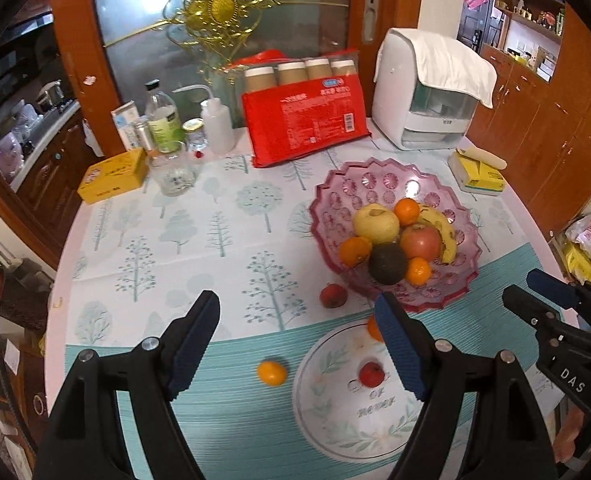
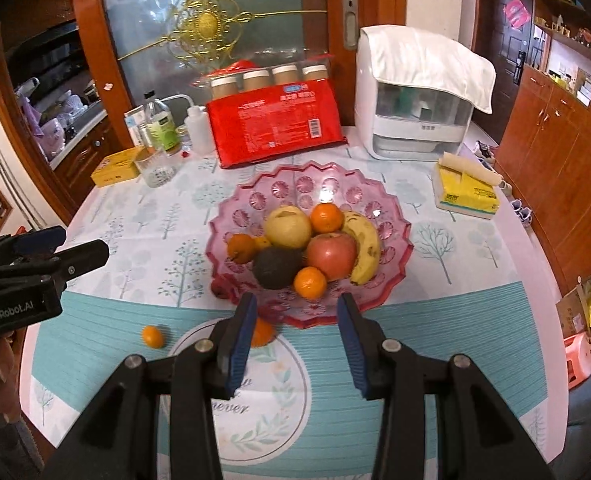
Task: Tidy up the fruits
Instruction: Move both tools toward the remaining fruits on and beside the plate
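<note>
A pink fruit bowl [image 1: 335, 196] [image 2: 231, 216] holds a yellow apple [image 1: 376, 223], a red apple [image 2: 331, 255], a banana [image 2: 363, 246], an avocado [image 2: 277, 266] and several oranges. On the table lie a small orange [image 1: 271, 373] [image 2: 152, 336], a small red fruit [image 1: 371, 374], another red fruit [image 1: 333, 295] beside the bowl, and an orange [image 2: 264, 332] partly hidden by a finger. My left gripper [image 1: 297, 342] is open and empty above the table. My right gripper [image 2: 295, 340] is open and empty in front of the bowl.
At the back stand a red package [image 1: 307, 120], a white appliance with a cloth [image 1: 427, 92], bottles [image 1: 161, 120], a glass [image 1: 173, 172], a yellow box [image 1: 113, 176] and a tissue pack [image 1: 477, 176]. Wooden cabinets are to the right.
</note>
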Action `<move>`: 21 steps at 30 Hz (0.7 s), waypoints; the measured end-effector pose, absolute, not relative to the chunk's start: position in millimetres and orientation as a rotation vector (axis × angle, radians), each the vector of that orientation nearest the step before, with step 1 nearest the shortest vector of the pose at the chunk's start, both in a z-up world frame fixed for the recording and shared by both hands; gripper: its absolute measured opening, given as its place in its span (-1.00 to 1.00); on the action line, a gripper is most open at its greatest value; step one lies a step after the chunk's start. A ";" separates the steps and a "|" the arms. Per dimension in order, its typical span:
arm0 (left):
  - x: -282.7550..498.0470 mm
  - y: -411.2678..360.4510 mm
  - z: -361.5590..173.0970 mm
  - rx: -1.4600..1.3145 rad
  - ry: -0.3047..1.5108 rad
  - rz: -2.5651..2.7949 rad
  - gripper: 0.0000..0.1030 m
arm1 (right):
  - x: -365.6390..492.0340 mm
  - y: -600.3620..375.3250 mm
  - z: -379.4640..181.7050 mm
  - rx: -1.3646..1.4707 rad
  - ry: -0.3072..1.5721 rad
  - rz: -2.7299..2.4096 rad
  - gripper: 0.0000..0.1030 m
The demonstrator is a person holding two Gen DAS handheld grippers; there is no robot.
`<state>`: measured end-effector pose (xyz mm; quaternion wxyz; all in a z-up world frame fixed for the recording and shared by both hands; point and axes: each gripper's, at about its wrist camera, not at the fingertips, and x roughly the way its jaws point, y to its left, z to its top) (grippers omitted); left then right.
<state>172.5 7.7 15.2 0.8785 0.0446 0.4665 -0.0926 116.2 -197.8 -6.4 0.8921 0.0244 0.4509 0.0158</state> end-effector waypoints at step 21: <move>164.0 75.0 -58.6 0.097 1.072 -0.155 0.68 | 99.8 -156.1 -74.9 0.111 1.055 0.070 -0.18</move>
